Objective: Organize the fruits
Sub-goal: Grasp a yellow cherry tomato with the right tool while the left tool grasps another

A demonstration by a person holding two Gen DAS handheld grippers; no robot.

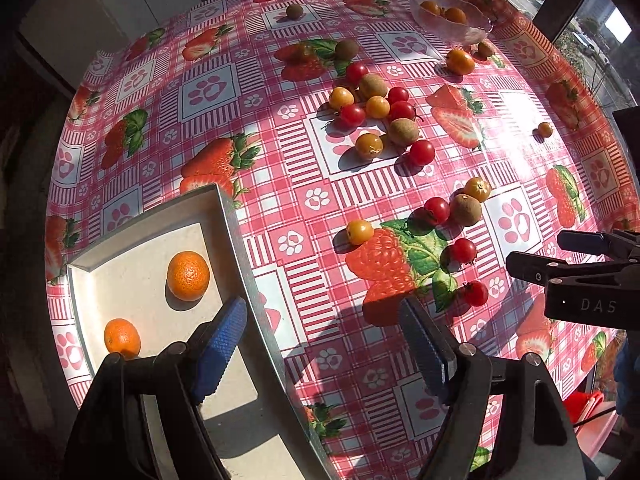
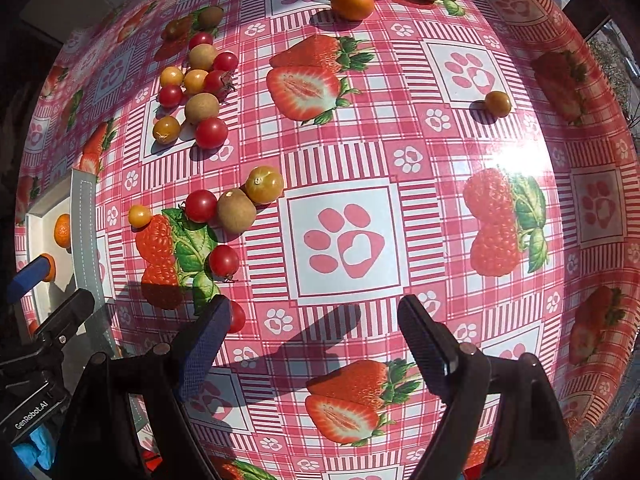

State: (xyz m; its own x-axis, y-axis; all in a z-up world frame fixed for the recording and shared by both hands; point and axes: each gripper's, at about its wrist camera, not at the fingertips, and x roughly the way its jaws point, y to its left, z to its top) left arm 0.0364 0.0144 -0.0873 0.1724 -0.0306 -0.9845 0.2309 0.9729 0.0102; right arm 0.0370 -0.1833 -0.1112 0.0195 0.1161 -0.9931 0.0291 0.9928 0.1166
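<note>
Left wrist view: my left gripper (image 1: 324,344) hangs above the right rim of the tray (image 1: 236,232), jaws spread wide with nothing between them. Two oranges (image 1: 188,276) lie inside the tray. To the right of the tray, loose fruit is scattered over the tablecloth (image 1: 280,152): cherry tomatoes (image 1: 422,152), yellow tomatoes (image 1: 360,232) and brown longans (image 1: 404,131). A glass bowl (image 1: 450,16), far beyond the tray, already holds some orange fruit.

Right wrist view: my right gripper (image 2: 316,344) points down at bare cloth well to the right of the tray (image 2: 82,216), jaws wide and empty. The nearest fruit, a cherry tomato (image 2: 236,318), sits just beside my left finger.

Handling, as I judge it: all pieces are light, round and liable to roll. Tomatoes have smooth, thin skin and soft flesh; I should close across the widest girth and stop at first contact. Longans have a brittle shell, so a firm squeeze risks cracking it. The oranges look firmer and tolerate more pressure.
</note>
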